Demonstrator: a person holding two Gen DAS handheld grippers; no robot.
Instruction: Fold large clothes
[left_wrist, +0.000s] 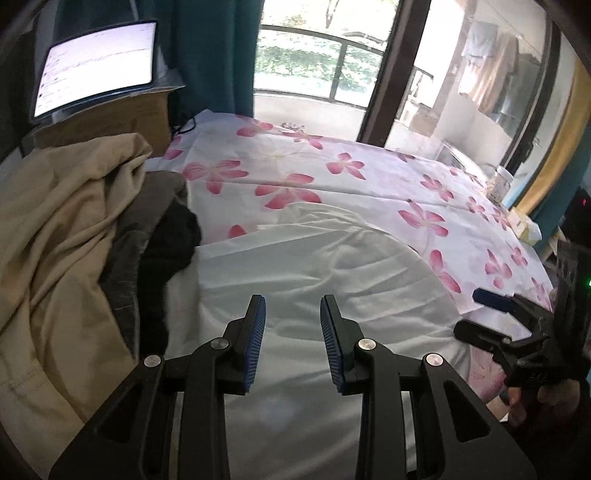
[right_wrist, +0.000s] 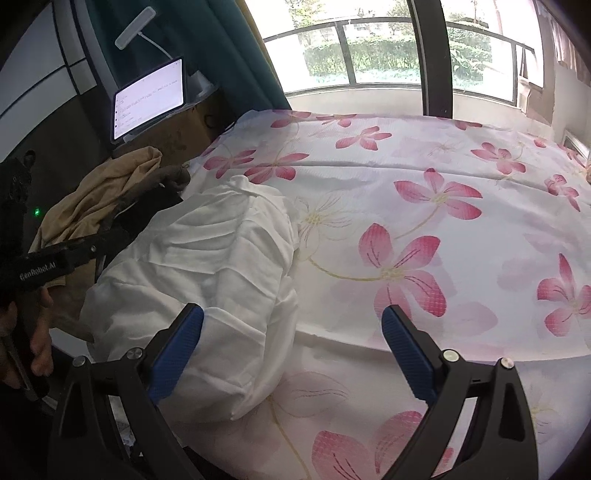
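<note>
A white garment (left_wrist: 314, 258) lies crumpled on the floral bed sheet (left_wrist: 369, 177), bunched into a long heap (right_wrist: 207, 266) near the bed's left edge. My left gripper (left_wrist: 292, 308) hovers over it with its blue pads a short gap apart and nothing between them. My right gripper (right_wrist: 291, 312) stands wide open above the garment's right edge and the sheet (right_wrist: 443, 221), holding nothing. In the left wrist view the right gripper (left_wrist: 476, 314) shows at the far right. A hand holds the left gripper (right_wrist: 110, 236) at the left of the right wrist view.
A pile of beige (left_wrist: 55, 240), grey and black clothes (left_wrist: 170, 240) lies left of the white garment. Behind it a lit tablet (left_wrist: 96, 66) stands on a cardboard box (left_wrist: 122, 118). A jar (left_wrist: 500, 182) and a tissue box (left_wrist: 524, 225) sit at the bed's right edge.
</note>
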